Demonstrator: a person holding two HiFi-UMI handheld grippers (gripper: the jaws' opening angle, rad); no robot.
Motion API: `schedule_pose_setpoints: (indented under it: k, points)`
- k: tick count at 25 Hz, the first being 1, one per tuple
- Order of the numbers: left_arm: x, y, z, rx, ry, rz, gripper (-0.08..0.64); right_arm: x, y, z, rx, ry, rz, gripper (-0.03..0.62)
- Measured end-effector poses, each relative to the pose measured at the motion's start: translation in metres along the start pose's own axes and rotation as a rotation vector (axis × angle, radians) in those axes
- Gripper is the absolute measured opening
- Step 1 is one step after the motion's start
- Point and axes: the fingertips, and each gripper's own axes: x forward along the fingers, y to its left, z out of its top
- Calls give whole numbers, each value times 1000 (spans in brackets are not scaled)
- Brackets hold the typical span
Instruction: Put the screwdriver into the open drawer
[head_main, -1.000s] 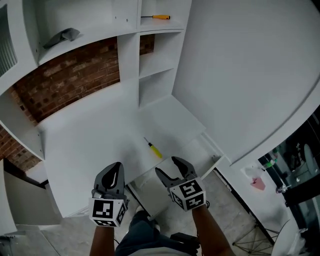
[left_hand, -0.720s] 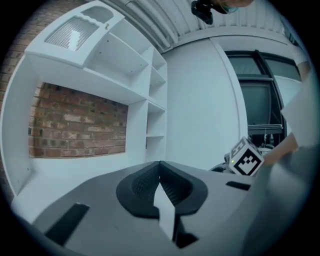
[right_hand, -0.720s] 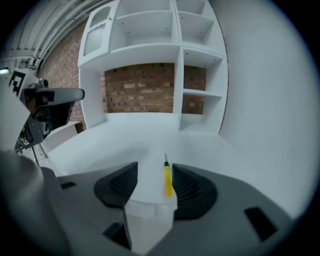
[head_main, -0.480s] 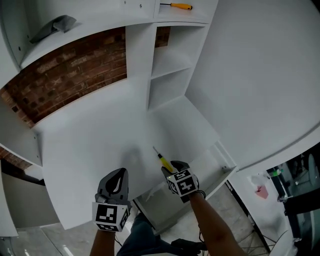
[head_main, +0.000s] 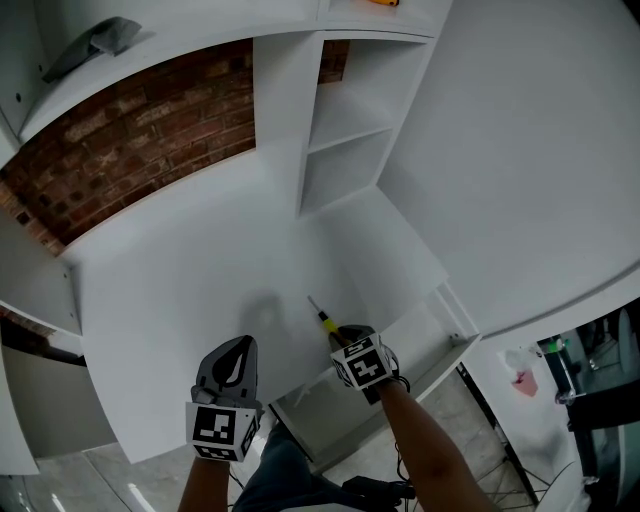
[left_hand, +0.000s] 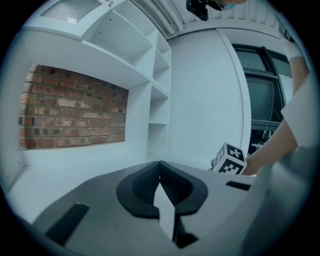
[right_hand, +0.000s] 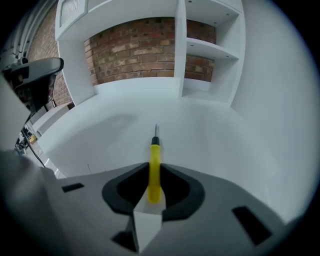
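Observation:
A yellow-handled screwdriver (head_main: 321, 317) lies on the white desk top (head_main: 180, 290), near its front edge, tip pointing away from me. My right gripper (head_main: 341, 341) points steeply down over the handle. In the right gripper view its jaws are closing, and their tips touch both sides of the screwdriver (right_hand: 154, 162) handle. My left gripper (head_main: 234, 352) hovers over the desk's front edge to the left, shut and holding nothing; in the left gripper view the left gripper (left_hand: 160, 163) has its jaws together. The open drawer (head_main: 455, 322) juts out below the desk, under my right arm.
White shelving (head_main: 345, 130) rises at the desk's back right, with a brick wall (head_main: 140, 140) behind. A second, orange-handled screwdriver (head_main: 383, 2) lies on a high shelf. A grey object (head_main: 95, 38) rests on the upper left shelf.
My right gripper has come down from in front of the desk onto the screwdriver, and its jaws have narrowed around the handle. The left gripper shifted slightly forward.

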Motion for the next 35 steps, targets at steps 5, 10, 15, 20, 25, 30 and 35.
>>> schedule_pose_setpoints:
  k: [5, 10, 15, 20, 25, 30, 35]
  points:
    - [-1, -6, 6, 9, -12, -10, 12, -17, -1, 5, 23, -44, -15, 80]
    - [-3, -24, 20, 32, -40, -42, 12, -55, -8, 12, 45, -123, -60, 80]
    - [-1, -49, 33, 52, -68, -90, 12, -112, -25, 6, 110, -222, -133, 78]
    - [3, -76, 39, 65, -79, -140, 12, -166, -47, -17, 214, -301, -222, 78]
    - [7, -99, 31, 79, -65, -181, 12, -181, -55, -63, 404, -291, -262, 80]
    - [10, -108, 20, 86, -36, -204, 12, -158, -46, -111, 581, -198, -249, 80]
    - [14, -103, 11, 90, -12, -204, 12, -121, -34, -143, 654, -74, -231, 80]
